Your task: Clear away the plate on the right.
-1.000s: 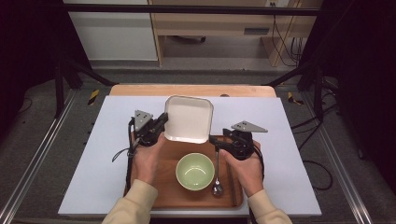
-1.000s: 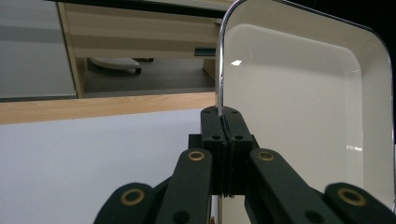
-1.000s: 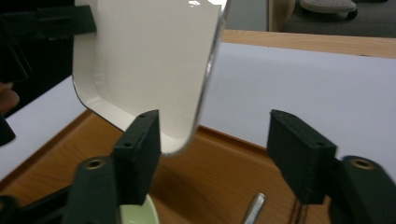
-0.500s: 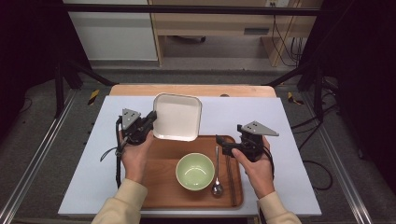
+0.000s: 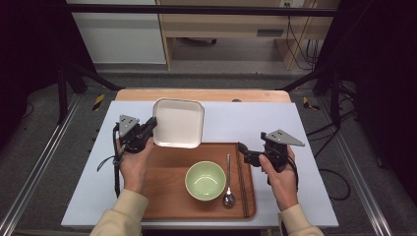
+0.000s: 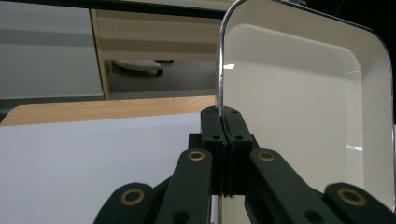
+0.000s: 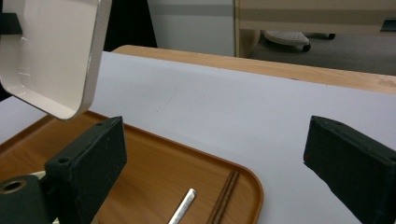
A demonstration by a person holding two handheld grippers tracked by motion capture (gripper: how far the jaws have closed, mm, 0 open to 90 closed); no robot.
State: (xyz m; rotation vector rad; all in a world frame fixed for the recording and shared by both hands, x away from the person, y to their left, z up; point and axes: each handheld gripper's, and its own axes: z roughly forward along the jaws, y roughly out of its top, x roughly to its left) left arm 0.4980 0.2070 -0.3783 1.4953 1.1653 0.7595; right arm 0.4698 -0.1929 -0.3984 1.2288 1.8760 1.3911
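Note:
My left gripper (image 5: 151, 125) is shut on the left rim of a white square plate (image 5: 178, 123), which it holds over the table just beyond the wooden tray (image 5: 167, 196). In the left gripper view the jaws (image 6: 226, 121) pinch the plate's (image 6: 299, 107) thin edge. My right gripper (image 5: 242, 153) is by the tray's right edge; its jaws have just been opening and nothing is between them (image 7: 215, 140). On the tray lie a green bowl (image 5: 205, 180), a spoon (image 5: 228, 182) and chopsticks (image 5: 242, 182). The right gripper view shows the plate (image 7: 46, 51) tilted at upper left.
The tray rests on a white mat (image 5: 295, 128) over a wooden table (image 5: 206, 94). Black frame posts (image 5: 63, 73) stand at both sides, with cabinets and cables behind the table. Bare mat lies to the left and right of the tray.
The right gripper let go of the plate's right edge, opened and drew back to the right. The left gripper carried the plate leftwards and a little farther from the person.

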